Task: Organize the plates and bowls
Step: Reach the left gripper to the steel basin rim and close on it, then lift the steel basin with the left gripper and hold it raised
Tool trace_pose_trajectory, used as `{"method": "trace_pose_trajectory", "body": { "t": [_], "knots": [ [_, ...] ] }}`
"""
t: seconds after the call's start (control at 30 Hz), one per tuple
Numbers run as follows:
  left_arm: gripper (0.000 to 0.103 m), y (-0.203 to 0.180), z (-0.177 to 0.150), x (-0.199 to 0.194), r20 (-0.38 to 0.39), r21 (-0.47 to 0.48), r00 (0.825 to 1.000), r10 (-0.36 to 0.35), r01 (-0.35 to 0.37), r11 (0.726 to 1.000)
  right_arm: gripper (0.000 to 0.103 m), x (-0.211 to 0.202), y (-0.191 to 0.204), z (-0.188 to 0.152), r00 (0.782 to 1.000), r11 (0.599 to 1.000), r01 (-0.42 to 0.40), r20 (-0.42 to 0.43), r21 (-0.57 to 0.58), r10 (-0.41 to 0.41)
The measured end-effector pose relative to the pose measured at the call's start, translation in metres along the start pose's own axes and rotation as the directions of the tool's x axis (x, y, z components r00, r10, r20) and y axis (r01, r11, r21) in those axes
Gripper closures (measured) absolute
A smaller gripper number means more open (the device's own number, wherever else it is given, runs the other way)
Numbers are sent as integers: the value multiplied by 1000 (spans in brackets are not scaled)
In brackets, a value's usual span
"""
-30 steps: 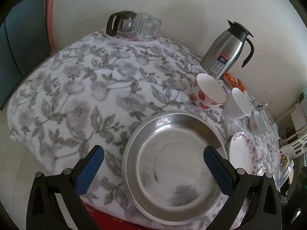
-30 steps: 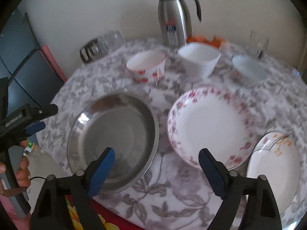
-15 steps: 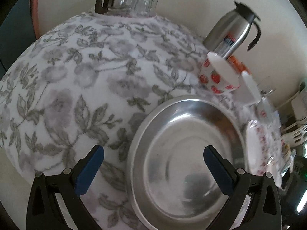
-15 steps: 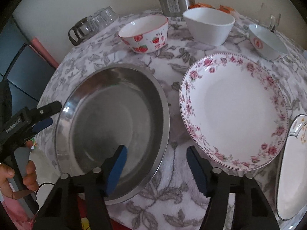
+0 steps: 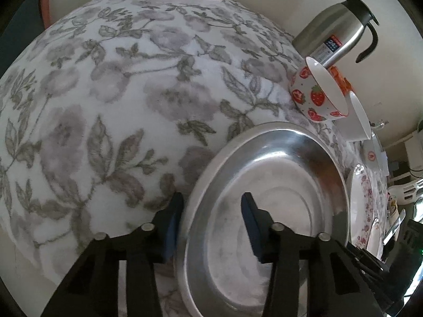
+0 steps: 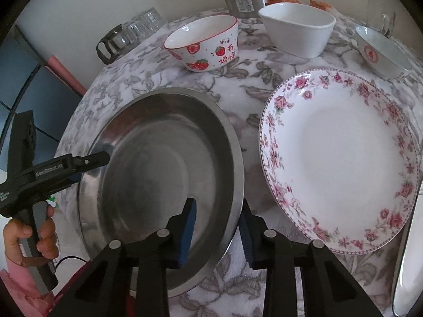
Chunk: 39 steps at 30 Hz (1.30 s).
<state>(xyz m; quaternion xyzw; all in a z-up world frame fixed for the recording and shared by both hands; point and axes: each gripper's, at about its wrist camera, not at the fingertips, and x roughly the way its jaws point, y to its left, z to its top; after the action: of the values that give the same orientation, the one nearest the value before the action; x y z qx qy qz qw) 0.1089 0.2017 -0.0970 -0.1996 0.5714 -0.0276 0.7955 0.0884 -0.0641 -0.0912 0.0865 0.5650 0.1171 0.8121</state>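
Observation:
A large steel basin [image 5: 267,206] [image 6: 164,169] sits on the floral tablecloth. My left gripper [image 5: 211,216] straddles its left rim, one pad inside and one outside, with a gap at the rim. My right gripper [image 6: 218,224] straddles its right rim the same way. A rose-pattern plate [image 6: 341,158] lies right of the basin. A strawberry bowl [image 6: 203,43], a white bowl [image 6: 298,31] and a small bowl with a red mark [image 6: 380,50] stand behind. The left gripper also shows in the right wrist view [image 6: 87,167] at the basin's left rim.
A steel thermos [image 5: 333,37] stands at the back by the wall. Upturned glasses and a glass jug [image 6: 129,34] stand at the back left. Another white plate [image 6: 407,264] lies at the far right edge. The table's front edge is just below the basin.
Both grippers moved down and in to the basin's rims and narrowed from wide open to a small gap around each rim.

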Motion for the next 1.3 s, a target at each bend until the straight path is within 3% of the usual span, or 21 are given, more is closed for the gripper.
{"method": "trace_pose_trajectory", "body": {
  "t": [0.13,0.4,0.7,0.93,1.17,1.3],
  "knots": [
    [79,9,0,0,-2,-23,1000,26,-26,999,89,2,-6,1,1000,1000,9,2,5,-9],
    [81,6,-6,-5,20,-9,1000,17,-17,1000,91,-4,-9,0,1000,1000,13,9,0,-13],
    [83,-23,-5,-48,104,33,994,26,-30,999,91,-40,-13,3,996,1000,-26,88,-10,27],
    [83,-67,5,-81,174,71,985,6,-19,997,91,-84,-29,13,983,999,-48,179,-1,47],
    [83,-123,9,-78,167,96,985,-31,15,995,91,-122,-72,21,965,999,-27,260,39,16],
    [83,-155,8,-68,148,114,985,-91,74,991,90,-142,-100,24,954,999,-10,300,49,-5]
  ]
}}
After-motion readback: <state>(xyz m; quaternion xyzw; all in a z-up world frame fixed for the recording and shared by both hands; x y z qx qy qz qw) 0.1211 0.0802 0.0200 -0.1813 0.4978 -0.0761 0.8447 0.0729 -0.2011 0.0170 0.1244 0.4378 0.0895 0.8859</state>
